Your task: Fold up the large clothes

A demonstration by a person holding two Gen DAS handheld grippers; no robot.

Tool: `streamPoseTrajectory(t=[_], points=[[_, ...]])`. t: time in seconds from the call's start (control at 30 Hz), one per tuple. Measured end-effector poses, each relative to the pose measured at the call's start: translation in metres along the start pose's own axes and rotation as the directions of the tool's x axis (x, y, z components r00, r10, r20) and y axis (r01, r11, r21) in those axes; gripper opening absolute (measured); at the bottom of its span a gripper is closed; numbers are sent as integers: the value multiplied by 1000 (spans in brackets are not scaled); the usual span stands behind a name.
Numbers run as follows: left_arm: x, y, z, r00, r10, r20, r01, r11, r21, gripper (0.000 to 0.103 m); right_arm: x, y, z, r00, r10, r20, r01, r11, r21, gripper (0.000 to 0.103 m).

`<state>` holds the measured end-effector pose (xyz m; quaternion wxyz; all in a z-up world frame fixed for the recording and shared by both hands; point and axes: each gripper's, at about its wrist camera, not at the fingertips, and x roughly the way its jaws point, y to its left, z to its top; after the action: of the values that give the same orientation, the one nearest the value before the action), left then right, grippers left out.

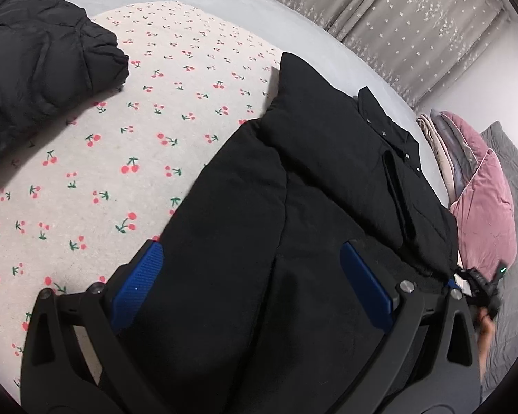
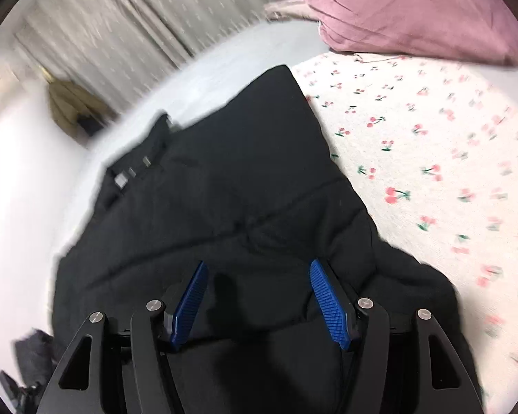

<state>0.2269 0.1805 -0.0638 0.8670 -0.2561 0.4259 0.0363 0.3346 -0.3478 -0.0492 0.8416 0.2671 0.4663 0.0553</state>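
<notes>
From the left wrist, my left gripper (image 1: 250, 286) hangs spread wide over the black coat (image 1: 293, 207), which lies on the cherry-print sheet (image 1: 121, 158); I see no pinch. From the right wrist, blurred, my right gripper (image 2: 259, 300) is parted over the coat's near bulk, holding nothing. I judge the fold goes best if both grab the same edge, level, then flatten the padding

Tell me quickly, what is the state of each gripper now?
Left gripper: open, jaws wide over the black jacket, gripping nothing.
Right gripper: open above the same jacket, gripping nothing.
</notes>
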Motion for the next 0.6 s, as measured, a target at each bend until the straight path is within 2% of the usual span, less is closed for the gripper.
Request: streamPoseTrajectory(t=[0.03, 0.07, 0.1, 0.17, 0.23, 0.27, 0.37, 0.43, 0.47, 0.5, 0.57, 0.6], points=[[-1, 2, 1, 1000, 7, 4, -7, 1000, -2, 102, -14, 11, 0, 1000, -16, -7, 16, 1000, -24, 64], [-3, 5, 1, 1000, 9, 10, -9, 1000, -10, 102, -25, 12, -6, 1000, 2, 14, -1, 1000, -29, 64], [-5, 7, 2, 1000, 6, 16, -5, 1000, -19, 102, -50, 13, -16, 998, 46, 50, -46, 999, -5, 64], [-8, 10, 2, 1000, 0, 21, 1, 999, -33, 102, -80, 5, -40, 991, 116, 66, -120, 991, 60, 65], [-13, 13, -1, 1000, 4, 24, -3, 999, -37, 102, -117, -11, -82, 974, 213, 80, -221, 970, 102, 67], [-15, 13, -3, 1000, 5, 23, -5, 999, -33, 102, -133, -20, -101, 970, 229, 86, -237, 966, 100, 71], [-22, 9, -12, 1000, 3, 23, -3, 1000, 3, 102, -157, -46, -136, 981, 166, 103, -179, 976, 126, 73], [-25, 6, -18, 1000, 8, 18, -9, 999, 33, 102, -175, -83, -157, 987, 108, 115, -133, 961, 243, 73], [-27, 5, -20, 1000, 10, 14, -11, 999, 40, 102, -180, -104, -164, 990, 70, 123, -107, 936, 334, 73], [-31, 5, -24, 1000, 10, 9, -11, 999, 40, 102, -188, -129, -175, 988, 33, 149, -96, 893, 439, 73], [-38, 9, -30, 1000, 3, 3, -3, 999, 34, 102, -196, -155, -184, 985, 4, 170, -93, 850, 519, 73], [-42, 10, -33, 1000, -2, -4, 2, 999, 34, 102, -199, -162, -187, 987, 3, 163, -89, 846, 525, 73]])
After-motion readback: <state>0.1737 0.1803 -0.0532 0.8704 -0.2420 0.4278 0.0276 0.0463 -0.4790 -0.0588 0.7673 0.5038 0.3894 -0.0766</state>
